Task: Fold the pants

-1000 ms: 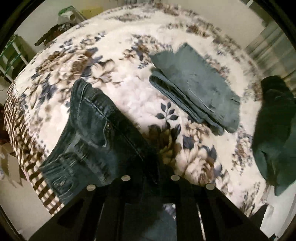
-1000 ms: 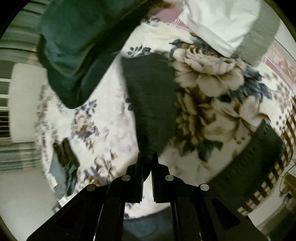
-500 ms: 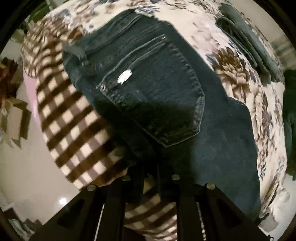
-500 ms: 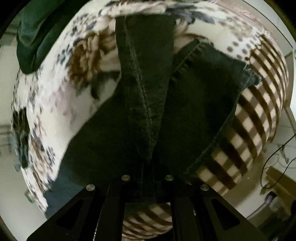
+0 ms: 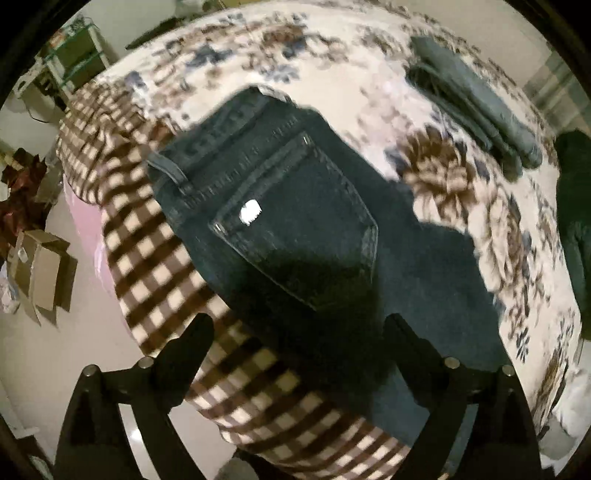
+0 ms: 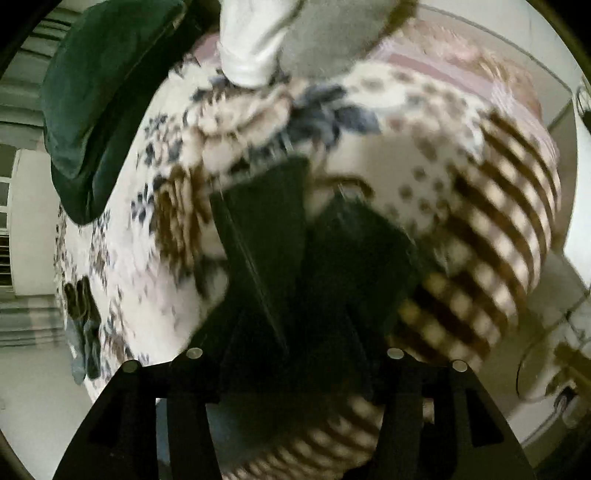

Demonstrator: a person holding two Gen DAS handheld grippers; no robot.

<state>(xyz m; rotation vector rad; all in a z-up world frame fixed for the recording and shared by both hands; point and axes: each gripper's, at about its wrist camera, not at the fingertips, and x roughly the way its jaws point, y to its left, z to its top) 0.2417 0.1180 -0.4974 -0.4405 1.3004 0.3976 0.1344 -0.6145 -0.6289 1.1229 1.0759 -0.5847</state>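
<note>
Dark blue jeans (image 5: 295, 221) lie on the floral blanket (image 5: 258, 62) at the bed's near edge, back pocket with a white tag facing up. My left gripper (image 5: 299, 332) is open and empty, its fingers spread on either side of the jeans' seat. In the right wrist view the two jean legs (image 6: 266, 251) lie side by side on the blanket. My right gripper (image 6: 295, 354) is open just above them and holds nothing. That view is blurred.
A folded grey pair of pants (image 5: 476, 107) lies at the far right of the bed. A dark green garment (image 5: 576, 206) lies at the right edge; it also shows in the right wrist view (image 6: 107, 92). Cardboard boxes (image 5: 40, 269) stand on the floor at left. A white and grey pillow (image 6: 295, 33) lies beyond the legs.
Both grippers were shut on the jeans and have opened, letting the jeans go onto the bed. Both have drawn back a little from the cloth.
</note>
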